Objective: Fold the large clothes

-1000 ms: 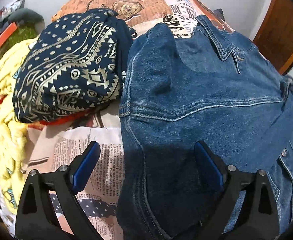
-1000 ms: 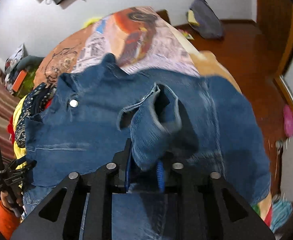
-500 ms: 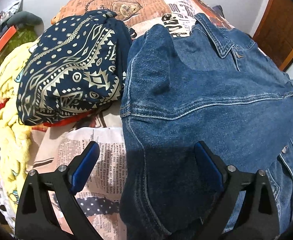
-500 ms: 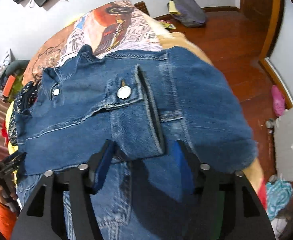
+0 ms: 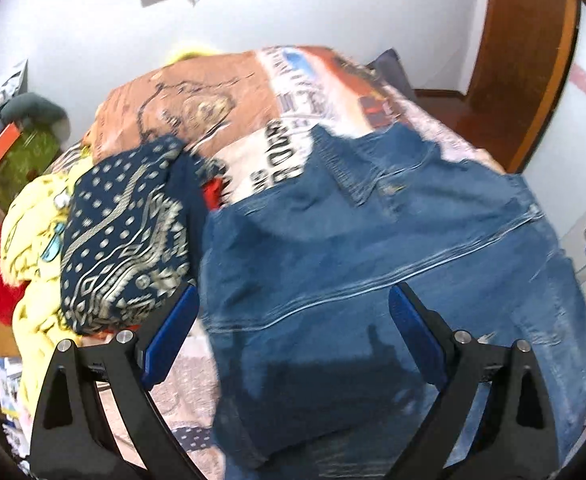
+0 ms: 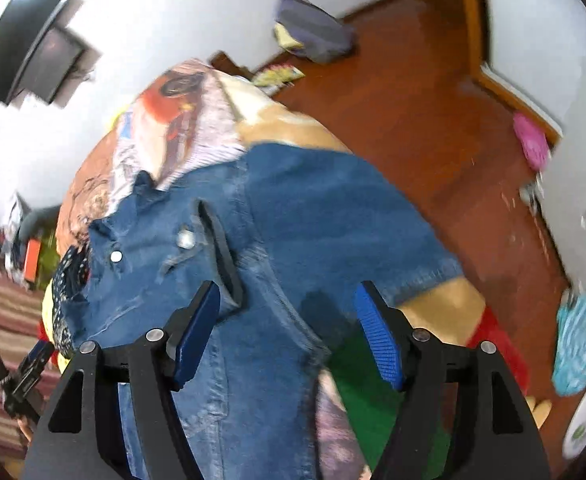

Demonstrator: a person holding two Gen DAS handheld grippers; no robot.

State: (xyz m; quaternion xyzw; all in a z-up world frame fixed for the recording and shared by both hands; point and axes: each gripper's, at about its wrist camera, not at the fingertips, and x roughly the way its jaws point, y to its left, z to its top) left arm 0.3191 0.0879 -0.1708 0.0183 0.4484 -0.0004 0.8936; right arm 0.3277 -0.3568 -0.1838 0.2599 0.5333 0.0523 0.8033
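Denim jacket (image 5: 373, 260) lies spread on the printed bedspread (image 5: 221, 96); left gripper (image 5: 293, 340) and right gripper (image 6: 289, 336) both hover spread apart, empty.

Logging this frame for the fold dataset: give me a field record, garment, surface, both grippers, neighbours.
garment: denim jacket, spread on the bed, sleeve cuff laid over its front
surface: printed bedspread
left gripper: open, above the jacket, holding nothing
right gripper: open, above the jacket, holding nothing
neighbours: folded navy patterned cloth beside the jacket; yellow garment further out
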